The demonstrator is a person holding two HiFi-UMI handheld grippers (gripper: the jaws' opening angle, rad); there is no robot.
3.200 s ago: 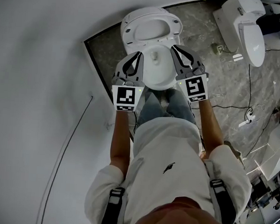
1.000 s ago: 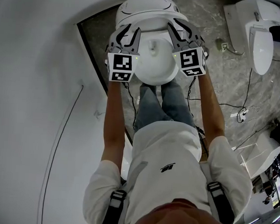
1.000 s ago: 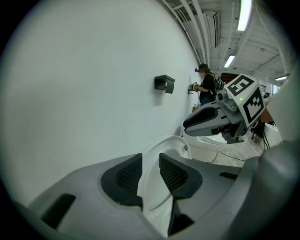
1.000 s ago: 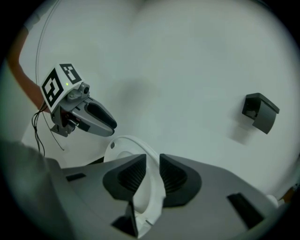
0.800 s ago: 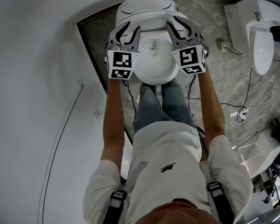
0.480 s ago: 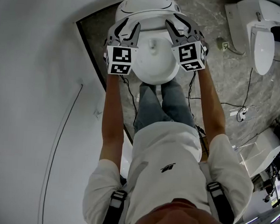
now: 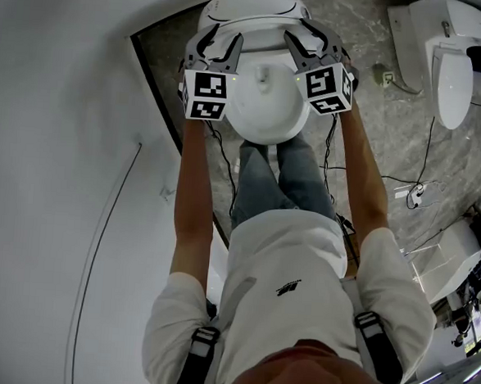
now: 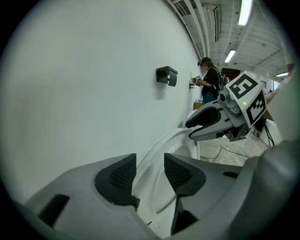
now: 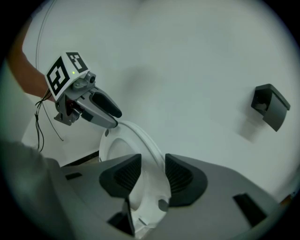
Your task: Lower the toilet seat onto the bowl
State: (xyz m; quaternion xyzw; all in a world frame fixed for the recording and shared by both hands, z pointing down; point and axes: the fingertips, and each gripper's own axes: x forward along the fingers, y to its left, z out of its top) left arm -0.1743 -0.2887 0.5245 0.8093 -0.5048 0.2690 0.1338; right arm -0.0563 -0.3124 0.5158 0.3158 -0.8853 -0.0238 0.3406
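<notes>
The seat is stood up, near vertical, at the back of the bowl. It is held on both sides. One side of the rim is taken between the pads of the L gripper, the opposite side between the pads of the R gripper. In each gripper view the jaws are drawn in close w/ only the white rim between them. Both are therefore judged to be clamped on it, though how hard cannot be told.

Step in hand, as judged: grip made at top of travel, lowering not yet begun. The bowl is seen fully uncovered in the head view.

The next move would call for both grippers to be swung fwd and down together about the hinge at the back. They should be kept level so the ring isn't twisted, and slowed near the bowl rim so the seat is set down, not dropped. The jaws may need to be let off before the pads get pinched between seat and bowl.

Room: the wall is near behind and on the L side, w/ a black fitting mounted higher up, so little margin is left for the L gripper. The arc twd the person is open. On the R side, open floor is seen, w/ a cable and a 2nd toilet well apart.
</notes>
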